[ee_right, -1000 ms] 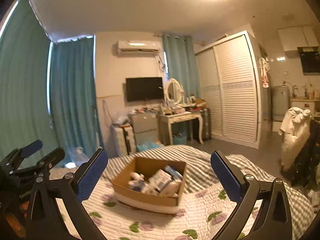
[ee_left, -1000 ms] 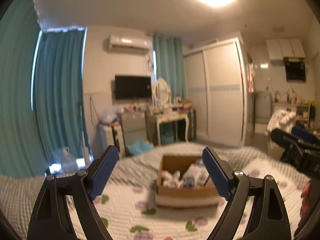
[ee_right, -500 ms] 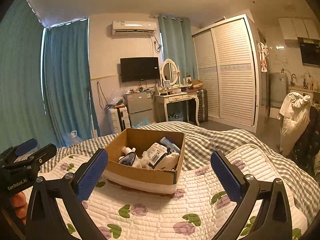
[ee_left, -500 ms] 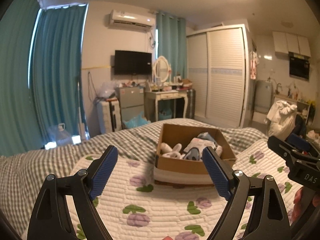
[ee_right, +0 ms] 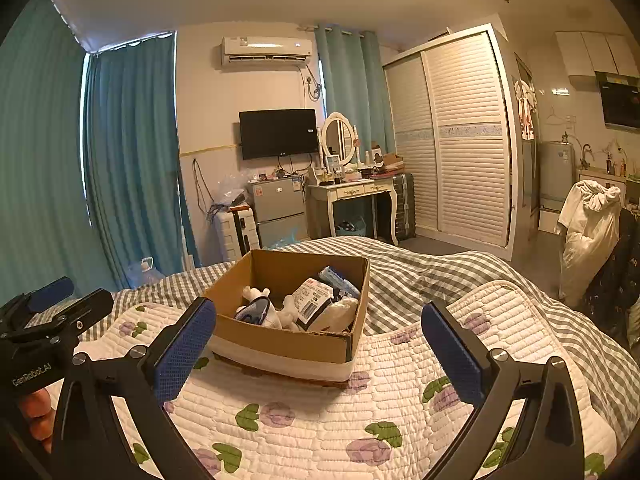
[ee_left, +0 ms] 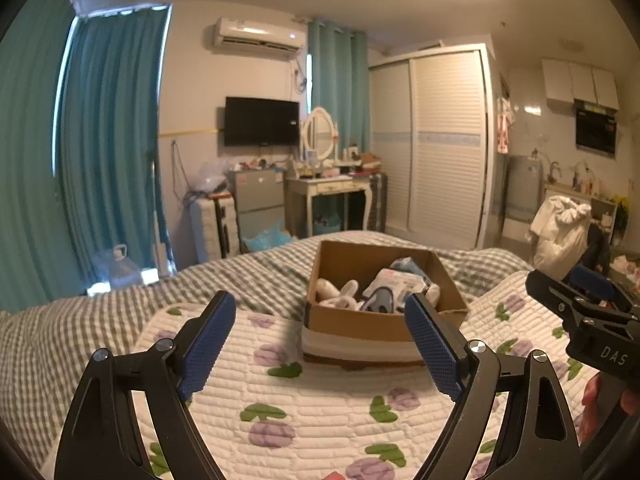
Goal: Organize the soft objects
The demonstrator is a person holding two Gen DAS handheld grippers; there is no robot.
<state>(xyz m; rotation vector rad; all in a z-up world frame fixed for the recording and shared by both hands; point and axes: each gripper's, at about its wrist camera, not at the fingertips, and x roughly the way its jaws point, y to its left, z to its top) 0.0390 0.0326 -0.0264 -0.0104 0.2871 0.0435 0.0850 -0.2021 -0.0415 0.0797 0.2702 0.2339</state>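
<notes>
An open cardboard box (ee_left: 360, 324) (ee_right: 280, 344) sits on a white quilt with purple flowers (ee_left: 320, 408) (ee_right: 320, 420). It holds soft things: a white plush toy (ee_right: 276, 312), a white packet with a barcode (ee_right: 314, 296) and a blue pack (ee_right: 338, 278). My left gripper (ee_left: 320, 340) is open and empty, held above the quilt short of the box. My right gripper (ee_right: 318, 344) is open and empty, also short of the box. Each gripper shows at the edge of the other's view.
The quilt lies on a grey checked bedspread (ee_right: 420, 276). Beyond the bed stand a dressing table (ee_right: 352, 192), a small fridge (ee_right: 276, 208), a white wardrobe (ee_right: 460, 140) and teal curtains (ee_right: 128, 152). White clothes hang on a chair at the right (ee_right: 588, 232).
Both cameras have tilted down and come nearer to the bed, so the box looks larger and its contents show. Both grippers stayed open.
</notes>
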